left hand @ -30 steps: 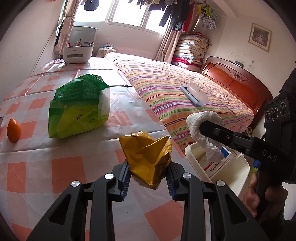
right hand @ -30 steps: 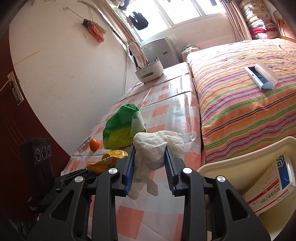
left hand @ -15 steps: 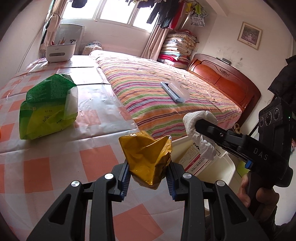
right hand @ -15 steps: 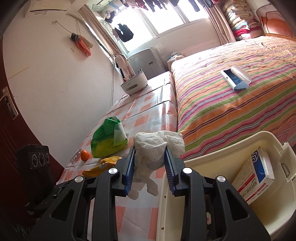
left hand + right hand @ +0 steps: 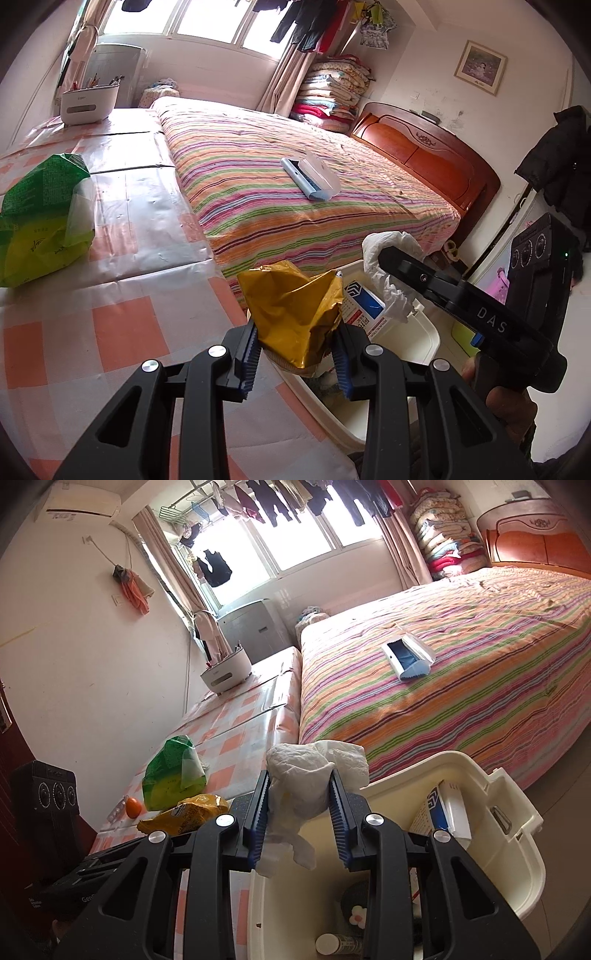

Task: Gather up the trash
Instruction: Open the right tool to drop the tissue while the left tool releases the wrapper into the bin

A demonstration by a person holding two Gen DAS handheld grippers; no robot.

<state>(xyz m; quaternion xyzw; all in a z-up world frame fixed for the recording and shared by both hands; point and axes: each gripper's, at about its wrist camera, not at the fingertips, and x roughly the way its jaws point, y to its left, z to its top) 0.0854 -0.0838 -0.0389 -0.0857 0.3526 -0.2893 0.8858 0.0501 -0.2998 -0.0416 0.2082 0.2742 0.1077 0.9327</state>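
Note:
My left gripper (image 5: 295,354) is shut on a crumpled golden-yellow wrapper (image 5: 295,314), held at the table's edge over the near rim of a cream plastic bin (image 5: 424,339). In the right wrist view, my right gripper (image 5: 299,823) is shut on a crumpled white tissue (image 5: 306,786), above the cream bin (image 5: 513,849). That bin holds a blue-and-white box (image 5: 439,812), a small bottle and other bits. The left wrist view also shows the right gripper (image 5: 380,254) with the white tissue (image 5: 391,240) over the bin. The yellow wrapper (image 5: 184,812) appears at lower left of the right wrist view.
A green snack bag (image 5: 40,221) lies on the checked tablecloth (image 5: 122,325), with a small orange (image 5: 133,806) beside it. A white holder (image 5: 88,101) stands at the table's far end. A striped bed (image 5: 295,177) with a blue-and-white brush (image 5: 310,177) lies beyond the bin.
Both grippers have carried their trash sideways from over the table toward the bin; the bin now lies under the right gripper and by the left. Neither grip changed.

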